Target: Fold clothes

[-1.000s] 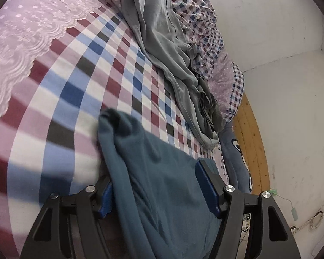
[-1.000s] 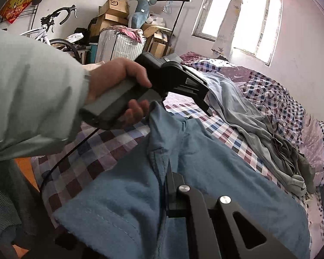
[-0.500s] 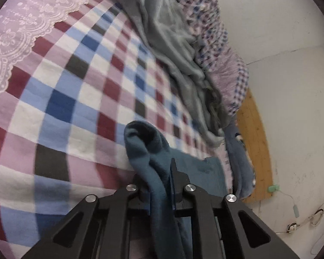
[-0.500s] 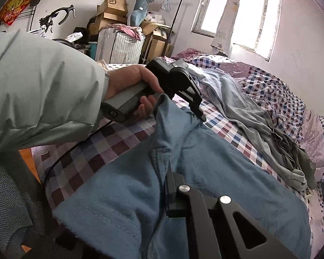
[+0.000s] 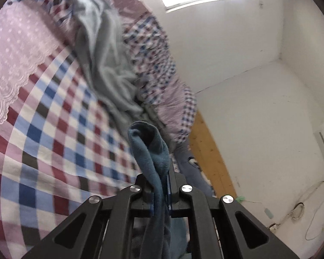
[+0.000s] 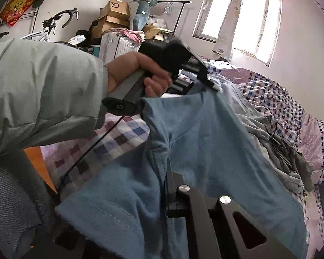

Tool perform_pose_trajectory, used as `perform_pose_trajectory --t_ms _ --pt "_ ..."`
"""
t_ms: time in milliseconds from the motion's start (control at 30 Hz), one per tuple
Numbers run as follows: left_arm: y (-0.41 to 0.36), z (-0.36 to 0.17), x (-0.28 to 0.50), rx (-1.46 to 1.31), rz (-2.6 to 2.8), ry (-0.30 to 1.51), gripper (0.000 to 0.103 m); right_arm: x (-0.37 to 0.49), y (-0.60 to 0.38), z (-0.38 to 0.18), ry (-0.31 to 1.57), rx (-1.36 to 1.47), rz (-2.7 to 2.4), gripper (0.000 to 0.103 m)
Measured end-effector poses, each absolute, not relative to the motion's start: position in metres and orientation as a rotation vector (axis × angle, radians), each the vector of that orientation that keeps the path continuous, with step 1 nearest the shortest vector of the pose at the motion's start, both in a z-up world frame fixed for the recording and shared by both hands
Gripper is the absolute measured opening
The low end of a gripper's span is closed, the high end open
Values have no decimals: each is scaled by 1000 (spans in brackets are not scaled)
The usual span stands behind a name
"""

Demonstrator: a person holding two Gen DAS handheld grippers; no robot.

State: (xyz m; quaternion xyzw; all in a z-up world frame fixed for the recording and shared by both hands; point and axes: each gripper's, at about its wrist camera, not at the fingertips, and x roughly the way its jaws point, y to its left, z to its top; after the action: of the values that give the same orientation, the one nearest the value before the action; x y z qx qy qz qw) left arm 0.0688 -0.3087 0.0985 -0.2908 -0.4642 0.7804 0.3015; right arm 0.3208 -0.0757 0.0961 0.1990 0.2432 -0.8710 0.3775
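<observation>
A blue T-shirt [image 6: 216,151] hangs stretched above the checked bed, held at two points near its top. My left gripper [image 5: 159,183] is shut on a bunched fold of the blue T-shirt [image 5: 153,151], which sticks up between the fingers. In the right wrist view that same left gripper [image 6: 205,79] is held by a hand [image 6: 138,73] at the shirt's far corner. My right gripper [image 6: 165,185] is shut on the near edge of the shirt; only one finger shows, the other is under the cloth.
A grey garment [image 5: 105,64] lies crumpled along the bed [image 5: 54,129], with a checked quilt [image 5: 157,73] beyond it. White walls and a wooden bed frame [image 5: 209,155] stand to the right. Boxes, a bicycle and a clothes rail [image 6: 175,10] fill the far corner.
My left gripper went from open around the shirt to shut on it, then lifted and tilted up. The shirt has risen off the bed and now hangs stretched between both grippers.
</observation>
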Motion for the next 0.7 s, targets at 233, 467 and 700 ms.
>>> perform_pose_trajectory --t_ms 233,467,700 --pt "-329 110 89 -720 2075 -1286 6 346 -83 124 526 470 -2230 3" --pt "-310 93 70 -867 2094 -1321 6 331 -64 120 482 548 -2286 3" --pt "-245 131 53 -866 2113 -1199 6 322 -7 133 386 568 -2373 3"
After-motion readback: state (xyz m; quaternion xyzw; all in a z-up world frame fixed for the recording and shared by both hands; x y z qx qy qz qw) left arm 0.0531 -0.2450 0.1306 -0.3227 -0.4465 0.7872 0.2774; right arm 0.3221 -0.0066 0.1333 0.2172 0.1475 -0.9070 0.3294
